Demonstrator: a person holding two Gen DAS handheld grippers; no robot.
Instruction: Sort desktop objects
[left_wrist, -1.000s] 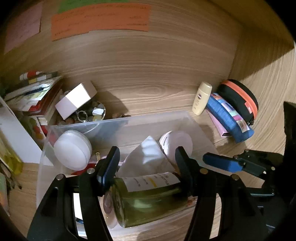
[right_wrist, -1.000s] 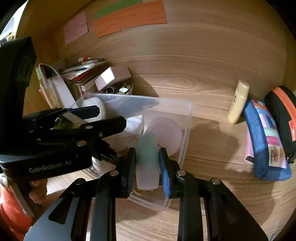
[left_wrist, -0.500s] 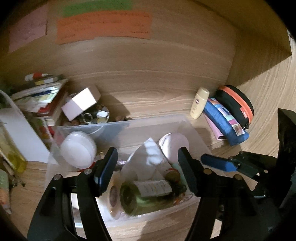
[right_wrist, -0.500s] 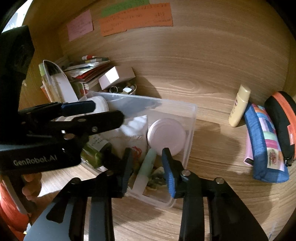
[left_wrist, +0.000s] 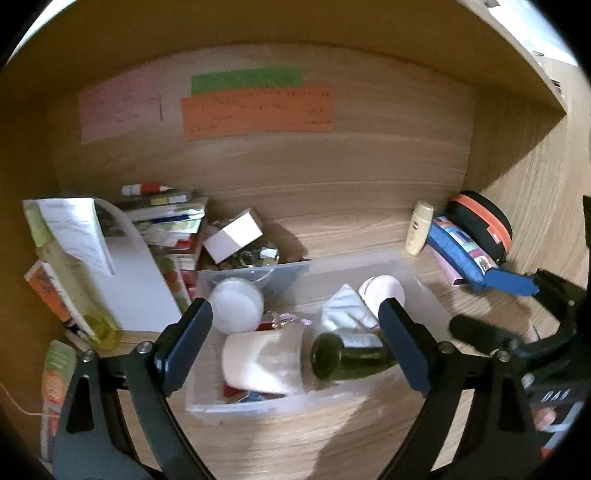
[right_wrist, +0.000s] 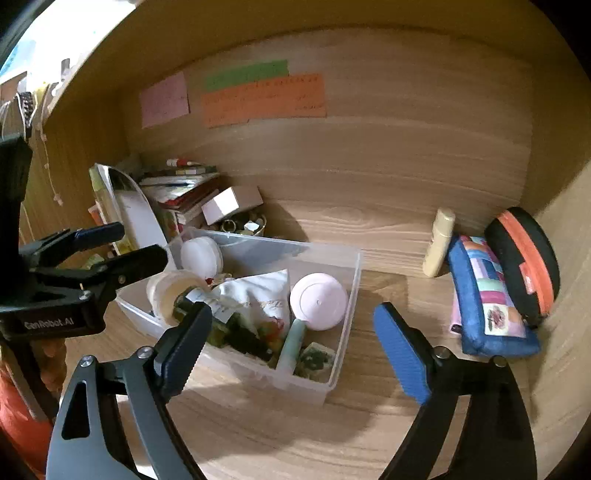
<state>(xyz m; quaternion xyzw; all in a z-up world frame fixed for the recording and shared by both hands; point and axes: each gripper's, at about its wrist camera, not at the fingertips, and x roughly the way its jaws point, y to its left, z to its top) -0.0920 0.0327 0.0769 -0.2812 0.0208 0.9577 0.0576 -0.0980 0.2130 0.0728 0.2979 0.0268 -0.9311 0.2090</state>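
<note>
A clear plastic bin (left_wrist: 421, 280) (right_wrist: 354, 280) stands on the wooden desk. In it lie a green glass bottle (left_wrist: 351, 356) (right_wrist: 221, 325), a pale green tube (right_wrist: 293, 343), a pink round jar (right_wrist: 318, 301), a white round jar (left_wrist: 236, 310) and a white pouch (right_wrist: 258, 295). My left gripper (left_wrist: 295, 347) (right_wrist: 122, 245) hovers above the bin's near-left side, its jaws opening with nothing pressed between them. My right gripper (right_wrist: 293, 350) (left_wrist: 491, 310) hangs over the bin's near-right corner, jaws also opening and free of the tube.
A cream lotion bottle (right_wrist: 437, 243), a blue patchwork pouch (right_wrist: 487, 299) and a black-and-orange case (right_wrist: 524, 258) lie at the right wall. Stacked books, a white box (right_wrist: 231, 201) and a bowl of trinkets crowd the back left. Sticky notes hang on the back panel.
The left gripper let go of the green bottle and the right gripper let go of the pale green tube; both now lie in the bin. Both grippers opened wide and drew up and back.
</note>
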